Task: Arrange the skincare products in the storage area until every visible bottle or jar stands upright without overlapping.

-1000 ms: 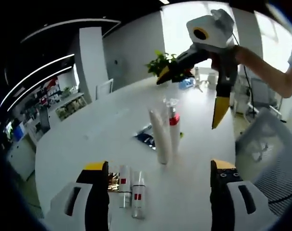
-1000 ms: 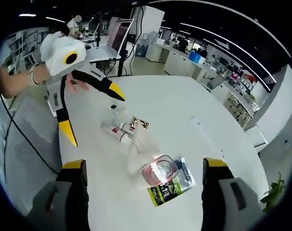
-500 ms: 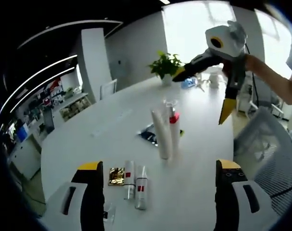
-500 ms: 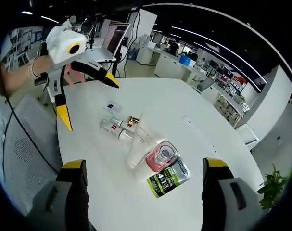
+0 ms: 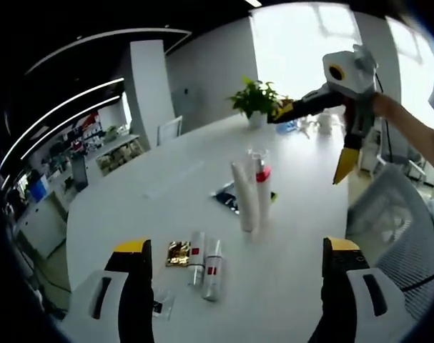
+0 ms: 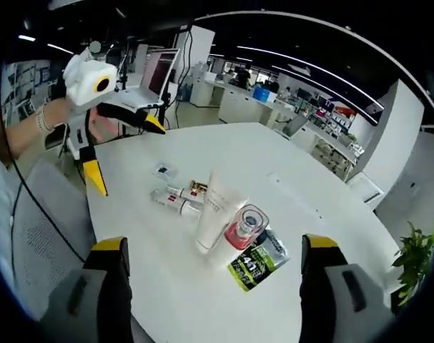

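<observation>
White tall plastic tube [image 5: 244,194] and clear red-filled bottle [image 5: 260,187] stand touching mid-table; two small white red-labelled bottles [image 5: 205,257] lie flat. Left gripper [image 5: 234,286] and right gripper [image 6: 211,282] are wide, holding nothing. Careless reaching for the lying pair may knock the standing ones.

A white worktop [image 5: 166,214] carries an upright white tube [image 5: 243,196] touching a red-capped bottle [image 5: 260,187], a dark sachet [image 5: 226,197] behind them, and nearer, two lying tubes [image 5: 204,258] beside a gold packet [image 5: 177,253].
</observation>
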Demonstrator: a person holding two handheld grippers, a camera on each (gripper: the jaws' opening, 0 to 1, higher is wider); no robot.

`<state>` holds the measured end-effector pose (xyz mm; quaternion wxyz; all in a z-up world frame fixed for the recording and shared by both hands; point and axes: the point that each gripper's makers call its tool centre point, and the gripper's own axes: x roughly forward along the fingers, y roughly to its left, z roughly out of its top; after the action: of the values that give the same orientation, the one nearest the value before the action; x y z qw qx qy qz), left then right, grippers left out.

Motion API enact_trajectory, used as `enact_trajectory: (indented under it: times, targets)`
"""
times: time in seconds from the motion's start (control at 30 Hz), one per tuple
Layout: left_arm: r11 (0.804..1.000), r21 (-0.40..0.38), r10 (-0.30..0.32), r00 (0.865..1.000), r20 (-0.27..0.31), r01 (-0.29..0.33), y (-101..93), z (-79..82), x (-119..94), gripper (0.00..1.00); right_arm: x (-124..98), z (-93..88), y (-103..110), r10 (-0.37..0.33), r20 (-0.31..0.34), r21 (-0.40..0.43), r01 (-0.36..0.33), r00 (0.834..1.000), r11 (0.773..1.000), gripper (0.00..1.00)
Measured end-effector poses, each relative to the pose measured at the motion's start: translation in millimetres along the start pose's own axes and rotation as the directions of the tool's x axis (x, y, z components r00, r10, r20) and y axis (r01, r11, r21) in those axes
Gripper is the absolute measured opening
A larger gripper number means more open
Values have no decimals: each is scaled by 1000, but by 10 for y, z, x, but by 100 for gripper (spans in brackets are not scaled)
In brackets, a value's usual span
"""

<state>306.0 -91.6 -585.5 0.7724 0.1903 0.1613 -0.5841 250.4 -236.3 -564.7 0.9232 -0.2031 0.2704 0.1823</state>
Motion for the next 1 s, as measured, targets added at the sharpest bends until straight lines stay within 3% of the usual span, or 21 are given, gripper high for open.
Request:
enact_trajectory:
  times: [0.33,0.53,1.0]
  targets:
    - [998,-17,61,998,-8,-61,88,-35,-135,97,-36,7,108,7,34,18,-8,999,1000,100]
    - [997,-19,68,998,16,-68,36,-11,-191,97,-61,4,64,-36,60,61,32,998,998,100]
    - [997,-23,77,997,21,-77,9,-23,-189,97,-34,-130,164,-32,54,120,26,998,992,100]
